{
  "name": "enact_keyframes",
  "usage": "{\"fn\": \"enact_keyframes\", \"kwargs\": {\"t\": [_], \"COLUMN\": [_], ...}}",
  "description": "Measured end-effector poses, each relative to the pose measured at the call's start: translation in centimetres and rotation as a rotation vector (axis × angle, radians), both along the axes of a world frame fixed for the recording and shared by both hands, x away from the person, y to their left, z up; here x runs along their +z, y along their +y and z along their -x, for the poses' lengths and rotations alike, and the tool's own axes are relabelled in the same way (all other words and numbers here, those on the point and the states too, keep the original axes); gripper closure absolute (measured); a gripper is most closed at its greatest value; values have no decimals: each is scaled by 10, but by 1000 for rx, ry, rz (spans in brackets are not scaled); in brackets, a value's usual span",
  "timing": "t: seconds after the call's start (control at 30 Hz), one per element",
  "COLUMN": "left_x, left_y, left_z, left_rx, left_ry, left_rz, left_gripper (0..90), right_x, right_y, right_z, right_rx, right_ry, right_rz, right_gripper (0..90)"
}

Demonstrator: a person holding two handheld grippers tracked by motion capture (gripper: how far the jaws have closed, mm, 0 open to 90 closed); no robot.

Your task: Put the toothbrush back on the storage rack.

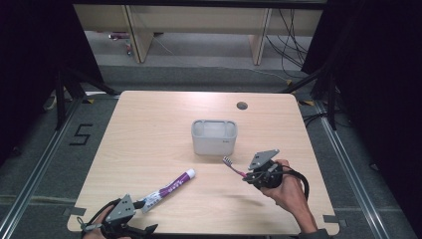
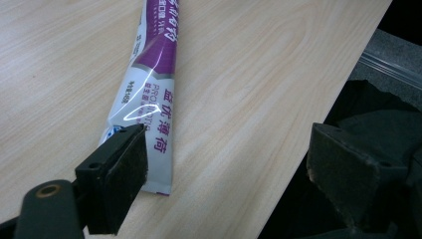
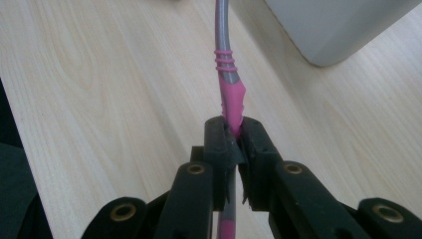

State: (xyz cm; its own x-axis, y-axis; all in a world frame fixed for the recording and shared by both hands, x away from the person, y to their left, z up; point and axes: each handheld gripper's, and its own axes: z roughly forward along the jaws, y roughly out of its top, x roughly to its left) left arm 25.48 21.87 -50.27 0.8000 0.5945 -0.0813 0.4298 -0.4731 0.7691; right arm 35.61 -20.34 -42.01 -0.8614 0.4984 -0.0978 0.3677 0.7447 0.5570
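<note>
Right tongs (image 3: 234, 137) clamped on a pink-and-grey toothbrush (image 3: 228, 84), held above the counter (image 1: 149, 134) w/ bristle end aimed at a grey tub (image 1: 214, 137) nearby. Left tongs (image 2: 224, 159) gape open at the counter's near edge (one pad just beside a purple-and-white toothpaste tube (image 2: 152, 94), lying flat).
</note>
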Motion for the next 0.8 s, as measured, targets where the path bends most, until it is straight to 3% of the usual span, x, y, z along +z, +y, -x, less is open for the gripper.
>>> {"fn": "enact_keyframes", "kwargs": {"t": [0.07,0.1,0.17,0.23,0.27,0.53,0.67,0.77,0.8], "left_x": [0,0,0,0,0,0,0,0,0], "left_y": [1,0,-1,0,-1,-1,0,-1,1], "left_z": [0,0,1,0,1,1,0,1,0], "left_rx": [-8,1,5,-7,6,0,3,-1,-13], "left_ry": [-10,-4,-1,-8,-3,-1,-4,-3,-5], "left_rz": [-27,-2,3,-23,2,5,-4,-5,-24], "left_gripper": [157,157,157,157,157,157,157,157,157], "right_x": [1,3,5,6,9,17,21,24,26], "right_y": [-1,-1,-1,-2,-4,-9,-12,-13,-14], "right_z": [-1,1,-1,-3,-3,-4,-6,-7,-8], "right_rx": [3,-42,-17,-22,-29,-73,-89,-102,-95], "right_ry": [-4,-1,-36,-68,-73,-118,-166,-173,-189], "right_rz": [-16,-20,-46,-70,-83,-194,-244,-271,-267], "right_gripper": [830,830,830,830,830,830,830,830,830]}}
